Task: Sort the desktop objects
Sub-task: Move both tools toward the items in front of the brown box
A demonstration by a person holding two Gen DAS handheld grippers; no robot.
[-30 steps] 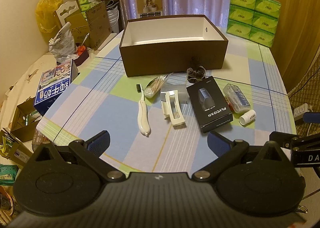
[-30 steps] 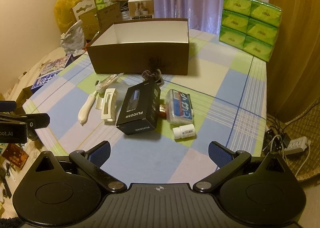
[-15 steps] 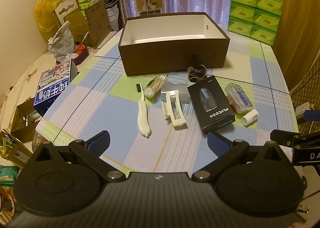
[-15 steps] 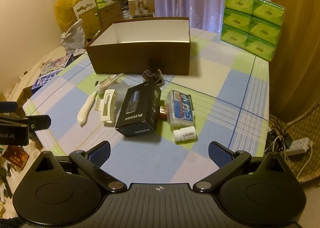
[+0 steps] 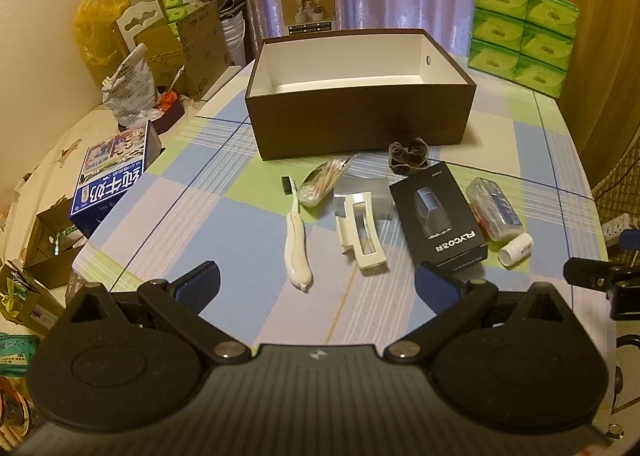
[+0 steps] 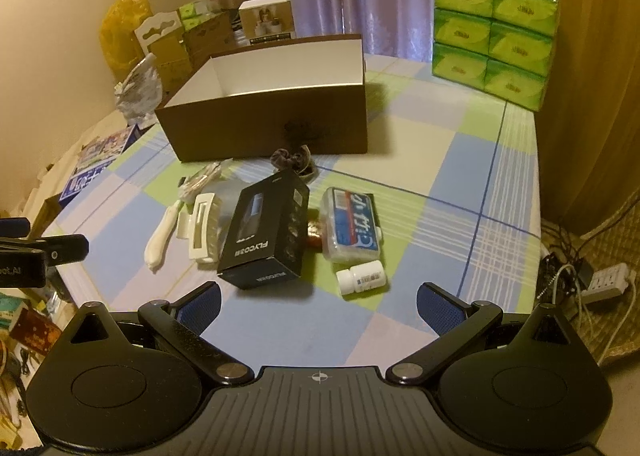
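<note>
An empty brown box with a white inside stands at the back of the checked table. In front of it lie a white toothbrush, a bag of cotton swabs, a white hair claw, a dark scrunchie, a black FLYCO box, a clear case with a blue label and a small white pill bottle. My left gripper and right gripper hover open and empty above the table's near edge.
Green tissue packs are stacked at the table's far right. A blue milk carton, cardboard boxes and bags crowd the left side beyond the table. A power strip lies on the floor at the right.
Both grippers have drifted slightly forward and up over the table; the objects have not moved. Both stay open.
</note>
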